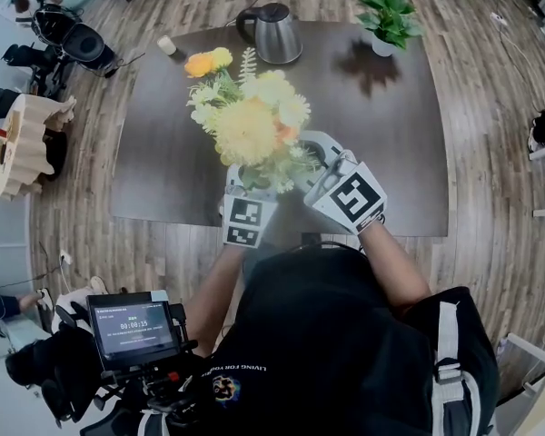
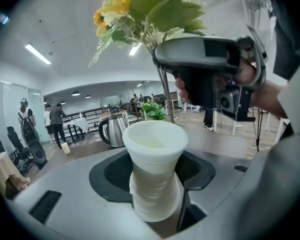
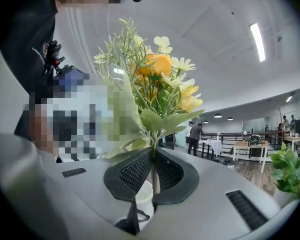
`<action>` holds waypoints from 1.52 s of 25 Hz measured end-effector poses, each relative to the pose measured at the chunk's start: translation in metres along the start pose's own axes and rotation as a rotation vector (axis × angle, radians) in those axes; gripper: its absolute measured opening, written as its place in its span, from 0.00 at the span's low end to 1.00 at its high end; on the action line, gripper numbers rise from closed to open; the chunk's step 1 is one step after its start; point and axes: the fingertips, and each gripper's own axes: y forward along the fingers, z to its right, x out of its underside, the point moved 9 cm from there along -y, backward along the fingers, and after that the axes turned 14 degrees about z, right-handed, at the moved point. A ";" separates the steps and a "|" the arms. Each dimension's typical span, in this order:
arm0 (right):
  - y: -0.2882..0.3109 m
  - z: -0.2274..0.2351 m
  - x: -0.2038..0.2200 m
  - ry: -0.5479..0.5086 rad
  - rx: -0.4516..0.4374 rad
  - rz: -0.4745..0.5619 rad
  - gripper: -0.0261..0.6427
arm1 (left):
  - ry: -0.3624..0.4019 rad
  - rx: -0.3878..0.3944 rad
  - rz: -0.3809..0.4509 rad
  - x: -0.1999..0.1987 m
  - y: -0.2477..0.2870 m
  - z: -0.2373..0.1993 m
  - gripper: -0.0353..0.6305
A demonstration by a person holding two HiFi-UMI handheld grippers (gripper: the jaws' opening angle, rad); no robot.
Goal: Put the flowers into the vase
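Observation:
A white ribbed vase [image 2: 152, 176] sits between the jaws of my left gripper [image 2: 152, 165], which is shut on its narrow waist. My right gripper [image 3: 153, 176] is shut on the thin stems [image 3: 153, 170] of a yellow, orange and white flower bunch [image 3: 155, 84]. In the left gripper view that gripper [image 2: 210, 59] hangs just above the vase and the stems [image 2: 165, 96] run down to the far side of its rim. The vase's mouth [image 3: 145, 199] shows right below the right jaws. In the head view the bunch [image 1: 254, 125] hides the vase. I cannot tell if the stem ends are inside.
More orange and yellow flowers [image 1: 207, 62] lie on the dark table [image 1: 163, 171]. A steel kettle [image 1: 274, 33], a potted green plant [image 1: 386, 12] and a small white cup [image 1: 167, 45] stand at its far edge. Wooden floor surrounds it.

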 end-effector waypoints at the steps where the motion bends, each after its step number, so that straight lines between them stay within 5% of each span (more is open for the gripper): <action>1: 0.001 0.002 0.001 -0.002 0.004 -0.005 0.09 | 0.001 -0.002 -0.001 0.000 0.001 0.000 0.42; 10: 0.006 0.003 0.003 0.033 -0.003 0.001 0.09 | -0.006 -0.005 -0.013 0.002 0.005 -0.003 0.42; 29: 0.015 0.007 -0.035 0.127 -0.035 0.182 0.09 | -0.038 0.003 -0.045 0.014 0.013 -0.005 0.42; 38: 0.015 0.004 -0.019 0.123 -0.037 0.137 0.09 | -0.040 0.009 -0.019 0.002 0.014 -0.005 0.42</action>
